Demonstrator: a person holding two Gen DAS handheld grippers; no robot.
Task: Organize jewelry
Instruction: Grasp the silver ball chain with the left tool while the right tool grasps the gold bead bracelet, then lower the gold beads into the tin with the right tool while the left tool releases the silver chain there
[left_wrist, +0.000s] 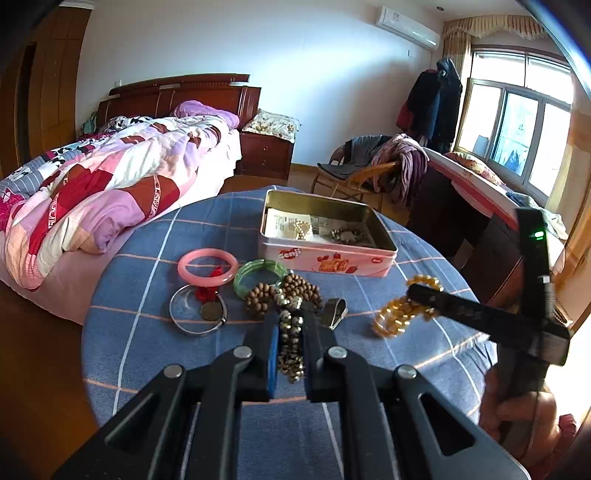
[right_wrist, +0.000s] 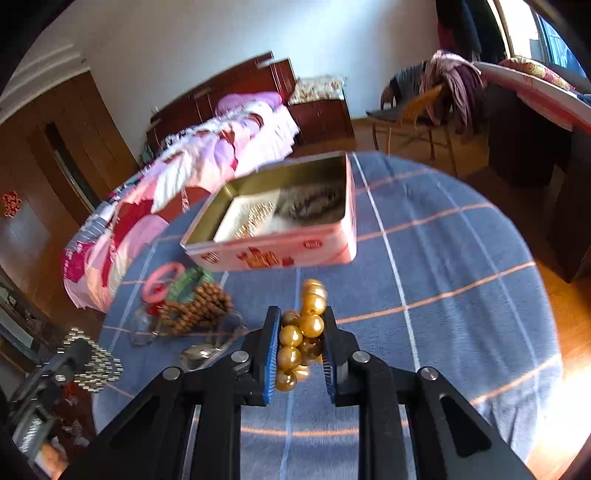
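Note:
My left gripper (left_wrist: 290, 321) is shut on a brassy beaded bracelet (left_wrist: 290, 347) above the table. My right gripper (right_wrist: 300, 314) is shut on a gold bead bracelet (right_wrist: 301, 332); it also shows in the left wrist view (left_wrist: 397, 314). An open pink tin (left_wrist: 327, 258) stands at the table's far side with some jewelry inside; it also shows in the right wrist view (right_wrist: 273, 247). On the cloth lie a pink bangle (left_wrist: 207, 266), a green bangle (left_wrist: 258, 280), a silver bangle (left_wrist: 197, 314), brown wooden beads (left_wrist: 284, 291) and a small dark pendant (left_wrist: 334, 312).
The round table (left_wrist: 147, 369) has a blue checked cloth. A bed (left_wrist: 92, 192) lies left, close to the table's edge. A chair (left_wrist: 365, 170) with clothes and a second bed (left_wrist: 480, 184) stand behind to the right.

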